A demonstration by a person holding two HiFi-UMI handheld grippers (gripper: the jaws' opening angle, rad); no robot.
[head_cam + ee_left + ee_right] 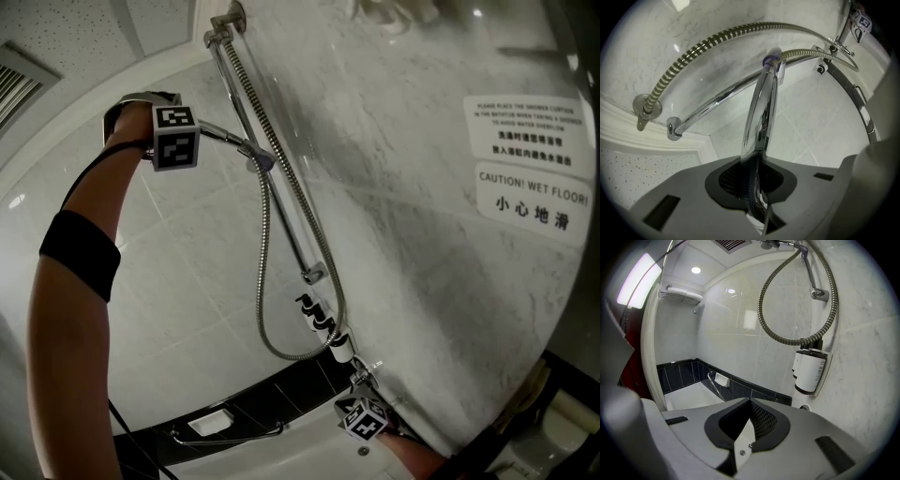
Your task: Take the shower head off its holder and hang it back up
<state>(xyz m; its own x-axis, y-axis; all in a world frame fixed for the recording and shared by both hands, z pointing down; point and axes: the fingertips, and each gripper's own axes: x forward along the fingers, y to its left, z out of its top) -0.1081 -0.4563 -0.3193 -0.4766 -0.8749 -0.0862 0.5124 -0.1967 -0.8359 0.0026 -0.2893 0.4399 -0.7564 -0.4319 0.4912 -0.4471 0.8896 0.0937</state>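
Left gripper (757,180) is clamped on the chrome handle of the shower head (761,108), pads tight on both sides. The shower head is up high at the far left of the wall, off the wall and in the gripper. Its long axis runs about level, out of the jaws to the right. Its hose end, with a purple ring, points at the rail (717,102).

The key relation is that the hose end sits just beside the rail. A small block (781,72) on the rail right behind it is possibly the holder, but the view is too cramped to be sure, and I can't tell whether they touch. The hose (260,281) hangs from that end in a loop down to the tap area.

Right gripper (747,427) has its jaws together with nothing between them. It is low and near, well apart from the shower head, just by the wall bottles (811,371). The left hand is plainly the nearer one, and rehanging looks like a left-hand job.

Writing:
- The lower sign (530,202) on the right wall reads "CAUTION! WET FLOOR!" above "小心地滑"
- The upper sign (525,131) is about placing the shower curtain in the bathtub to avoid water overflow, and its Chinese lines are too small to read
- The bottle print is unreadable
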